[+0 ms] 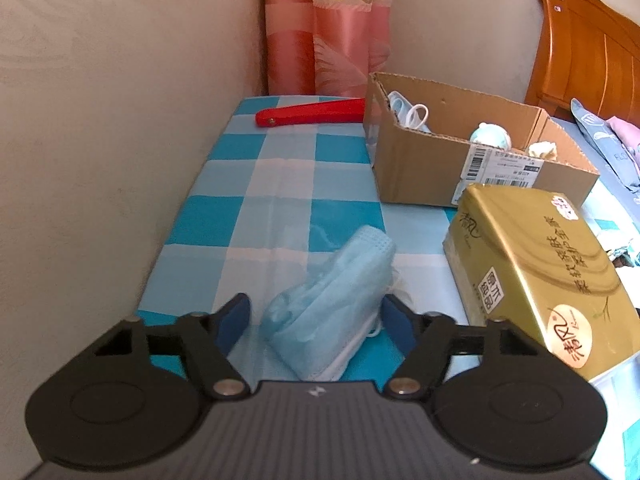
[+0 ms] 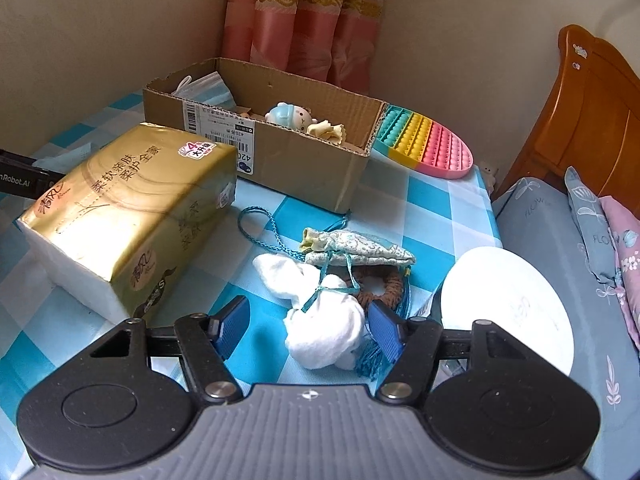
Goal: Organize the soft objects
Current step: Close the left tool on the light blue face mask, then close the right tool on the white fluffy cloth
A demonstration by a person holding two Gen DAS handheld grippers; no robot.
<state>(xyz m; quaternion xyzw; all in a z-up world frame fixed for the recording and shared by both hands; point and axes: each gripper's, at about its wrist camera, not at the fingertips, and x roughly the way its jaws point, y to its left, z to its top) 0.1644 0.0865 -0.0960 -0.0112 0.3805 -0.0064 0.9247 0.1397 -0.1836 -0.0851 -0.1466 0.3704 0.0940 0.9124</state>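
A crumpled light-blue face mask (image 1: 332, 300) lies on the blue checked tablecloth (image 1: 280, 200) between the fingers of my left gripper (image 1: 316, 320). Its right pad is at the mask's edge and its left pad stands a little apart, so the gripper is open. My right gripper (image 2: 308, 326) is open around a bunched white cloth (image 2: 328, 332); the right pad is next to it and the left pad is well clear. Behind the cloth lie a brocade pouch (image 2: 360, 252) with a teal cord and a brown scrunchie (image 2: 384, 288). The cardboard box (image 2: 304, 160) holds masks and a small plush toy (image 2: 288, 114).
A gold tissue pack (image 2: 128, 220) lies between the two grippers, in front of the box (image 1: 420, 168). A red object (image 1: 312, 114) lies at the table's far end. A rainbow bubble toy (image 2: 428, 140) and a white round disc (image 2: 508, 304) are at the right, with the bed (image 2: 560, 240) beyond.
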